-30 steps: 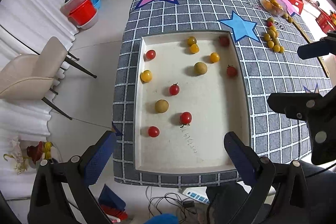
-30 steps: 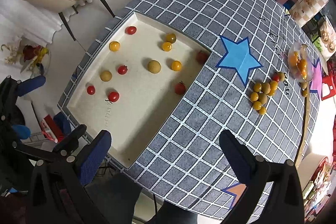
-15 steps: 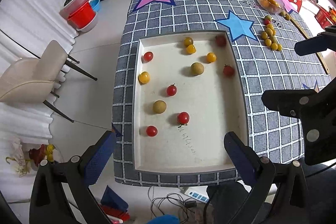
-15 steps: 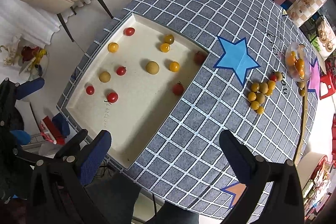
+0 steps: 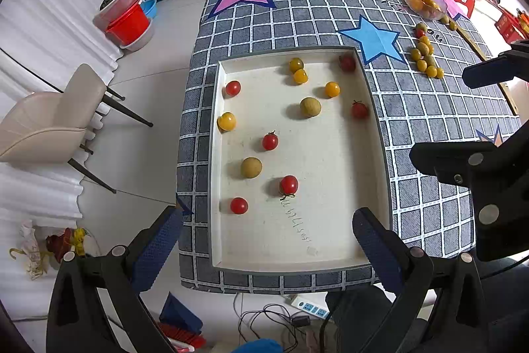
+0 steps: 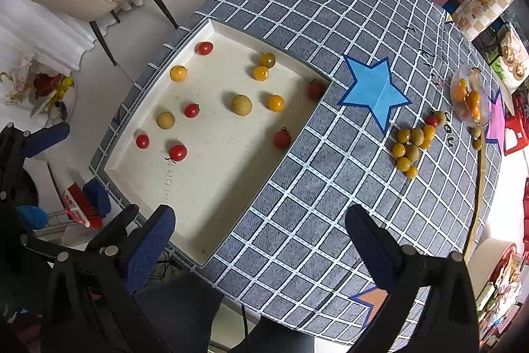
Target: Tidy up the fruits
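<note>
A table covered by a grey checked tablecloth (image 5: 330, 9) with pink and blue stars stands on a pale tiled floor, and a beige chair (image 5: 49, 124) is at its left side. On the cloth lies a shallow cream tray (image 5: 377, 134) with small fruits spread apart inside it: red cherry tomatoes (image 5: 270, 141), yellow cherry tomatoes (image 5: 226, 121) and two dull tan round fruits (image 5: 310, 107). One red tomato sits in the far right corner of the tray, another is close to the right wall. Well apart from the tray, beyond the blue star (image 6: 377, 90), a small heap of yellow and greenish fruits (image 6: 411, 146) lies on the cloth, and near it is a clear bag with orange fruits (image 6: 469, 101). The left gripper (image 5: 264, 243) hangs above the near edge of the tray, its jaws are spread wide and hold nothing. The right gripper (image 6: 261, 240) is above the cloth just right of the tray, its jaws are also spread wide and empty.
</note>
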The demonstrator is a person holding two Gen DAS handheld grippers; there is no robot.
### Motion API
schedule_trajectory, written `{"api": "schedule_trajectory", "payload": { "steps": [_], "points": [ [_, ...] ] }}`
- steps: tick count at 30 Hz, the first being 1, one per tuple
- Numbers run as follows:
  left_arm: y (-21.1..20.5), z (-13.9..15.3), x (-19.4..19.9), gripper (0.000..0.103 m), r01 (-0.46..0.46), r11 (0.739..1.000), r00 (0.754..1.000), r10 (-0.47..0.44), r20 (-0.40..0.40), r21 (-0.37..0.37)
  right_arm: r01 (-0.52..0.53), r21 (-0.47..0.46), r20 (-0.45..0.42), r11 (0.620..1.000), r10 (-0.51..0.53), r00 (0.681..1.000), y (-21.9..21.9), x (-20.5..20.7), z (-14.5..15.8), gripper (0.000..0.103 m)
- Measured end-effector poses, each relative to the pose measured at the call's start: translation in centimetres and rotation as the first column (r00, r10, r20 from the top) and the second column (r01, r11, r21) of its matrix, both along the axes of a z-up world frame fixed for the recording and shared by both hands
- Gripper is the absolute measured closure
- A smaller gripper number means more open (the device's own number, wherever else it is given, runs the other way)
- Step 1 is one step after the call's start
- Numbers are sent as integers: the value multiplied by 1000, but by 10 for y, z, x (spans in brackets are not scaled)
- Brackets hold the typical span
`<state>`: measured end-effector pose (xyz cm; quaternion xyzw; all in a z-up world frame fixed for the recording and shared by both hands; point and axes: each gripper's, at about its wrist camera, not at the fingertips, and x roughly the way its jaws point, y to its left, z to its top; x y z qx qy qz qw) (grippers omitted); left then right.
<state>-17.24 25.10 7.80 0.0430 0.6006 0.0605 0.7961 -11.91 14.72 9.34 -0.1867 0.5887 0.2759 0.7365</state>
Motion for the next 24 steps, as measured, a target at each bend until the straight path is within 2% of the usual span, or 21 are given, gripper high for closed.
{"api": "schedule_trajectory", "payload": {
  "steps": [24],
  "points": [
    [0,-3,2,0,15,1000,1000,-15,-9,1,14,2,-20,1000,-14,1000,2,2,-5,0]
  ]
}}
